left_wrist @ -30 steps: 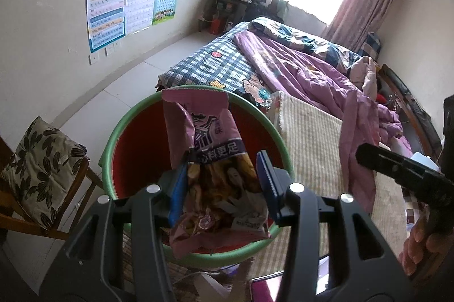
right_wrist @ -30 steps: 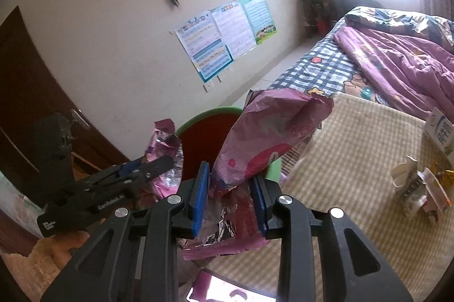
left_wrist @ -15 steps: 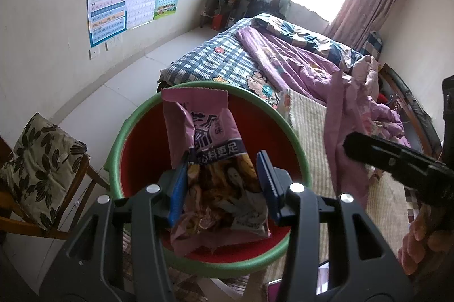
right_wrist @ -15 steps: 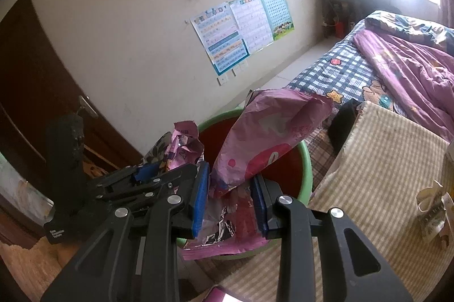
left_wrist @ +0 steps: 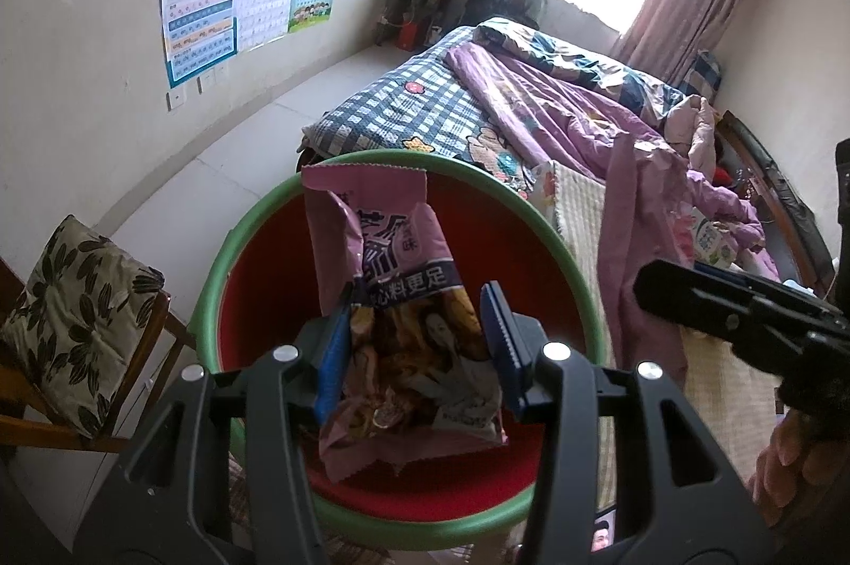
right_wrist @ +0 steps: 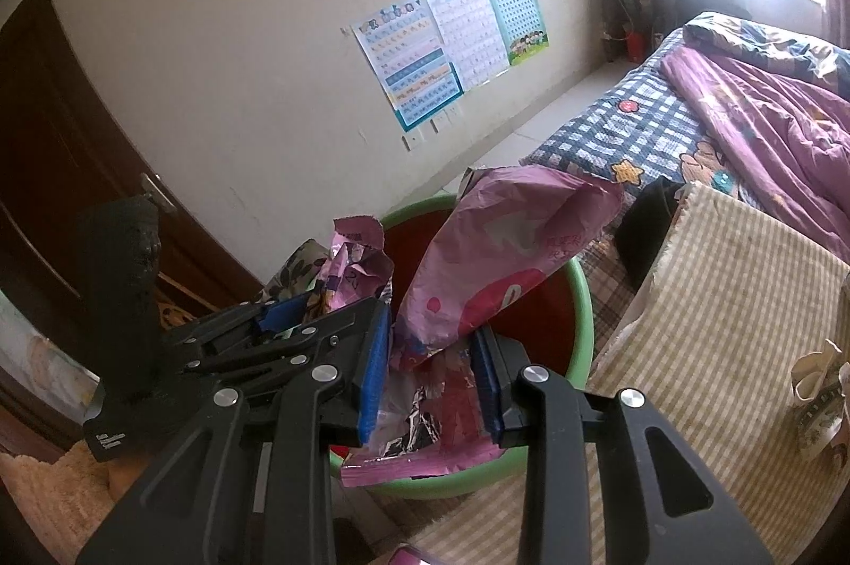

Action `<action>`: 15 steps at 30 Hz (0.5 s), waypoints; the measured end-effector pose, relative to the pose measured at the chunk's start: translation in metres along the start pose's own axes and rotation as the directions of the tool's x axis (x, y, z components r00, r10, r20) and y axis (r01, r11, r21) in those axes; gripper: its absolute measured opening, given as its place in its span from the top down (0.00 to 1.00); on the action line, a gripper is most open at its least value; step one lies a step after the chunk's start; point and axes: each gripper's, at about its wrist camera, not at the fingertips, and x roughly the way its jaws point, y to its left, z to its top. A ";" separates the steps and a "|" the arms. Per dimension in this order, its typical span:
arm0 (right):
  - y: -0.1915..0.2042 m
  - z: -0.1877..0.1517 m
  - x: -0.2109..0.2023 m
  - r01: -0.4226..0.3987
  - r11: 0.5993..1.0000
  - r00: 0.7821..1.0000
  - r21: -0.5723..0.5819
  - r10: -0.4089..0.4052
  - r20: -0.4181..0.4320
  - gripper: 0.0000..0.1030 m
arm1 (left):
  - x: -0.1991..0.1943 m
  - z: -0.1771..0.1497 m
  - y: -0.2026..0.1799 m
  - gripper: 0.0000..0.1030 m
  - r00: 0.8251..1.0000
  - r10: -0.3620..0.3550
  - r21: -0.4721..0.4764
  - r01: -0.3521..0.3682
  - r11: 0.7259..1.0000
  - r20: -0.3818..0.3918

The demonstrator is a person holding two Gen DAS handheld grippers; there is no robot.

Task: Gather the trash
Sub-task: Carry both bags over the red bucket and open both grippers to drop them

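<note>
The left gripper (left_wrist: 411, 352) has its jaws pinching a crumpled purple snack wrapper (left_wrist: 393, 299), held directly above the round red bin with a green rim (left_wrist: 212, 294). The right gripper (right_wrist: 430, 384) has its jaws clamped on a larger pink foil bag (right_wrist: 494, 267), also over the bin opening. The two grippers crowd each other at the bin's near side. A cushioned wooden chair (left_wrist: 74, 315) stands left of the bin; a bed with a purple quilt (left_wrist: 558, 108) lies beyond, far right.
</note>
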 end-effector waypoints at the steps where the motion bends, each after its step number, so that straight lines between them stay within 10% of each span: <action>1: 0.000 0.001 0.001 0.001 1.000 1.000 -0.002 -0.001 -0.003 0.70 | 0.001 0.000 0.000 0.57 1.000 0.003 0.000 -0.003 1.000 -0.002; 15: -0.004 -0.001 0.001 -0.018 1.000 1.000 -0.001 0.018 -0.001 0.58 | 0.005 -0.001 0.002 0.52 1.000 0.027 -0.011 -0.027 1.000 -0.008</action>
